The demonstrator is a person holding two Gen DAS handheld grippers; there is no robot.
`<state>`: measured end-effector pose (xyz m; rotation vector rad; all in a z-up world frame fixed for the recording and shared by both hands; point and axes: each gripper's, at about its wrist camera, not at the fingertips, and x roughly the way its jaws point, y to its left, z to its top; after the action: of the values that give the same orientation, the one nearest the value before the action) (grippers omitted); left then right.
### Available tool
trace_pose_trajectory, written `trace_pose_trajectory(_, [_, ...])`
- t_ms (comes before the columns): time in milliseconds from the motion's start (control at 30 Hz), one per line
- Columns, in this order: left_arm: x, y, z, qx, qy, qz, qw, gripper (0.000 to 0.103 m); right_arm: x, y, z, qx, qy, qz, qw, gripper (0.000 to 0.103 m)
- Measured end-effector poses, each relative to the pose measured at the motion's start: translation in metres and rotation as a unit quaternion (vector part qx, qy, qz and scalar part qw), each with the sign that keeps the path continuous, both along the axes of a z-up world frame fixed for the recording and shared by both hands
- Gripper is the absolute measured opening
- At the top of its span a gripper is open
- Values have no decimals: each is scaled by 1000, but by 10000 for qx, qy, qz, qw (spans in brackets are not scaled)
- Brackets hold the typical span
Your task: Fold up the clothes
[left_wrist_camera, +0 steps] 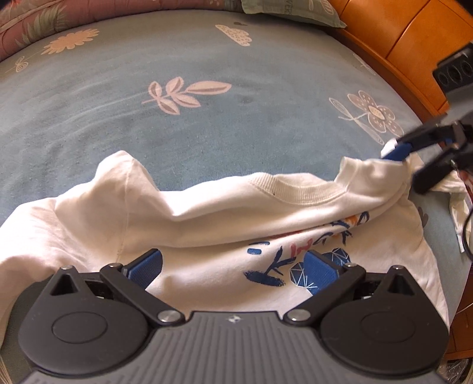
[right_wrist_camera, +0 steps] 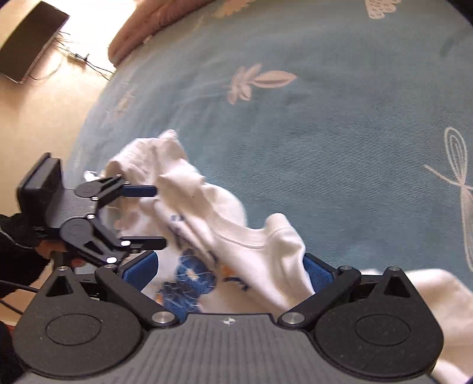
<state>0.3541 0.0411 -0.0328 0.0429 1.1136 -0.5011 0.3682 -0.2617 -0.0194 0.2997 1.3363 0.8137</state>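
A white T-shirt [left_wrist_camera: 207, 206] with a blue and orange print lies rumpled on a blue flowered bedsheet [left_wrist_camera: 207, 97], its ribbed collar facing away. In the left wrist view my left gripper [left_wrist_camera: 233, 268] is open just above the printed chest, with nothing pinched. At the right edge, my right gripper [left_wrist_camera: 411, 165] has its fingers spread around a raised shoulder of the shirt. In the blurred right wrist view my right gripper [right_wrist_camera: 229, 271] is open, with the T-shirt [right_wrist_camera: 266, 245] draped between its blue pads. My left gripper [right_wrist_camera: 147, 217] stands open at the left over the cloth.
An orange wooden bed frame [left_wrist_camera: 399, 44] runs along the right. A green pillow [left_wrist_camera: 289, 11] and a pink floral quilt [left_wrist_camera: 29, 23] lie at the far edge. Beyond the bed's left side is floor with a dark flat device [right_wrist_camera: 29, 44] and cables. A dark sleeve [right_wrist_camera: 14, 236] holds the left gripper.
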Motion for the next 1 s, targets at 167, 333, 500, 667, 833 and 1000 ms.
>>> trace_pose_trajectory(167, [11, -1, 16, -52, -232, 56, 9997, 101, -32, 11, -12, 31, 400, 269, 9988, 103])
trace_pose_trajectory(333, [33, -19, 26, -86, -604, -256, 9978, 101, -66, 20, -41, -327, 670, 453, 9962, 103])
trace_pose_trajectory(500, [58, -39, 28, -144, -840, -599, 9946, 102, -76, 18, -40, -353, 525, 303, 9975, 103])
trace_pose_trajectory(667, [65, -55, 8, -75, -510, -702, 9962, 101, -65, 8, -9, -303, -22, 181, 9994, 103])
trace_pose_trajectory(833, [42, -30, 6, -57, -340, -311, 9989, 101, -41, -3, 26, 50, -479, 40, 9988, 103])
trace_pose_trajectory(1000, [32, -7, 10, 9, -270, -1, 9996, 101, -3, 0, 10, 143, -560, -316, 9978, 103])
